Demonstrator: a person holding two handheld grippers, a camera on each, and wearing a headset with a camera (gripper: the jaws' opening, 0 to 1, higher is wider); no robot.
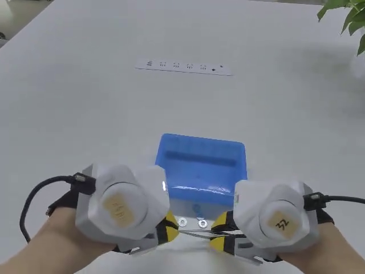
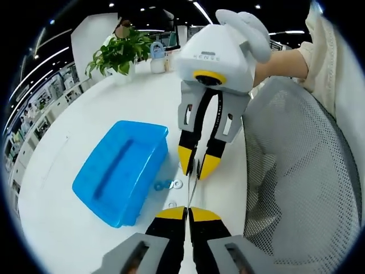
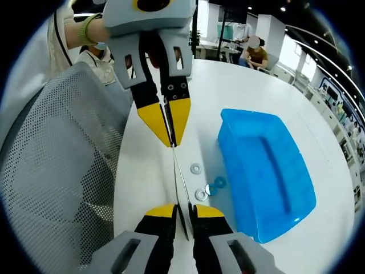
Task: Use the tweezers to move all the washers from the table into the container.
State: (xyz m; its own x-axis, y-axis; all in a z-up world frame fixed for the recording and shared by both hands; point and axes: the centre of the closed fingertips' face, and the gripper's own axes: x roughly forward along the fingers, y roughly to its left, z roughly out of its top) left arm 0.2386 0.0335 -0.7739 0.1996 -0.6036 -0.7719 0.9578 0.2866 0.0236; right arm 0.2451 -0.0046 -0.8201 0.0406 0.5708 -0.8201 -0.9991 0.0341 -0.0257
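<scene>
Tabletop (image 3: 228, 91) washers (image 3: 195, 169) just beside left hand-held gripper (image 3: 169, 128)

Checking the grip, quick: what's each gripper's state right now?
Left gripper: shut on the tweezers.
Right gripper: shut on the same tweezers.

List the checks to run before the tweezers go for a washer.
1. Tweezers gripped: ok, left tongs and right tongs are each shut on one end.
2. Tweezer tips free to pinch: cannot tell.
3. Washers located: ok, two lie on the table beside the container.
4. Container open on top: ok.
5. Full washer count: cannot tell; bluish spots at the container wall are unclear.
</scene>
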